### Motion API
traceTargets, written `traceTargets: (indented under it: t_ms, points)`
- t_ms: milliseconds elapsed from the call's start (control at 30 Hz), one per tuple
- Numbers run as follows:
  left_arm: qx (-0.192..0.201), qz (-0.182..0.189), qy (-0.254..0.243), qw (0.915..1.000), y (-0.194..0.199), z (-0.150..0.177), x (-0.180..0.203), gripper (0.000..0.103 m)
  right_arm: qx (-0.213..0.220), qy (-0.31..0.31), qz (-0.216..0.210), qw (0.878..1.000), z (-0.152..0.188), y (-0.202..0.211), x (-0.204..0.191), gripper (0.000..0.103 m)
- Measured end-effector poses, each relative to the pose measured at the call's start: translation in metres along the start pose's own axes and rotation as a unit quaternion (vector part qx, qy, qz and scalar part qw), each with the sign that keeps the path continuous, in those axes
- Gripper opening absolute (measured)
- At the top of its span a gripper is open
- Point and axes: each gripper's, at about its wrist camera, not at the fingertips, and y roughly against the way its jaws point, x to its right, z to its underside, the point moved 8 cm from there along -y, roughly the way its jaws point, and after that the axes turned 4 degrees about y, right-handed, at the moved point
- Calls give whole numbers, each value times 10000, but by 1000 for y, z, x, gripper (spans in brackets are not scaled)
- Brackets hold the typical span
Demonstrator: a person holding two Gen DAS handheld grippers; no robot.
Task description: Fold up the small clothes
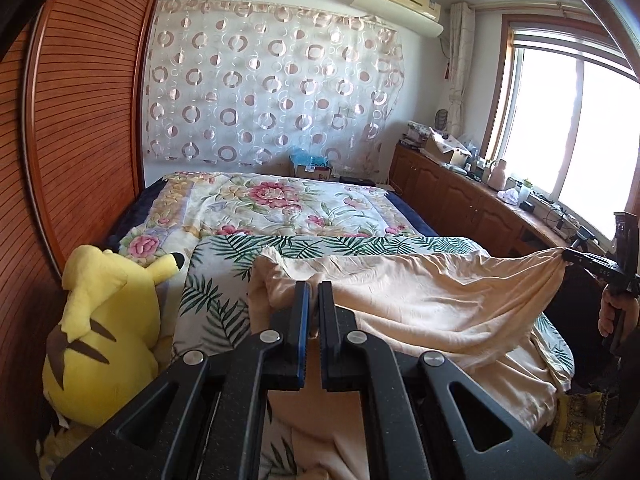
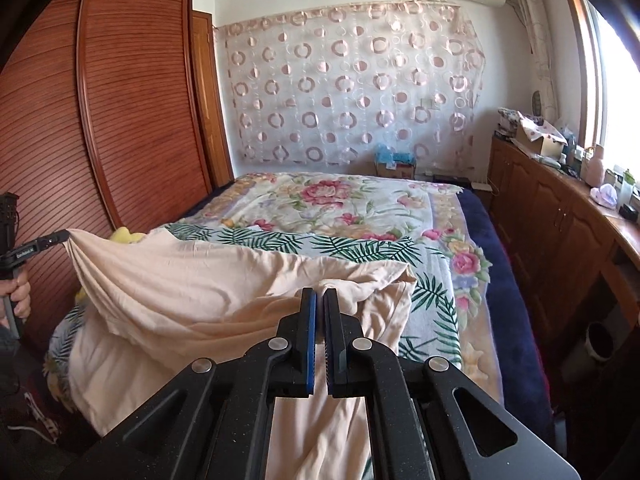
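Note:
A pale peach garment point(image 1: 420, 296) is stretched above the near end of the bed, over a palm-leaf sheet point(image 1: 224, 276). My left gripper point(image 1: 314, 286) is shut on one upper corner of it. My right gripper point(image 2: 320, 294) is shut on the other corner. The right gripper also shows in the left wrist view point(image 1: 568, 258) at the far right, pinching the cloth. The left gripper shows in the right wrist view point(image 2: 64, 236) at the far left. The garment point(image 2: 192, 280) sags between them and its lower part hangs over the bed's near edge.
A yellow plush toy point(image 1: 108, 328) lies at the bed's left side against a wooden wardrobe point(image 1: 80, 120). A floral quilt point(image 1: 280, 204) covers the far bed. A wooden cabinet point(image 2: 560, 220) with clutter runs under the window on the right.

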Motion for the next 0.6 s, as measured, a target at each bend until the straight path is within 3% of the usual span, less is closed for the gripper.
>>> traceTargets:
  t_ms: [200, 300, 433, 600]
  points:
    - [-143, -131, 44, 9998, 30, 27, -11, 5, -110, 66, -26, 9999, 18, 37, 0, 3]
    - [-425, -280, 78, 9987, 28, 51, -21, 5, -338, 125, 90, 9993, 36, 45, -1, 3]
    - [-918, -336, 287, 9948, 16, 91, -34, 5, -861, -75, 85, 9962, 80, 21, 6, 3]
    - [-1159, -450, 343, 9917, 7, 117, -35, 5, -1411, -275, 98, 9896, 127, -18, 12, 3]
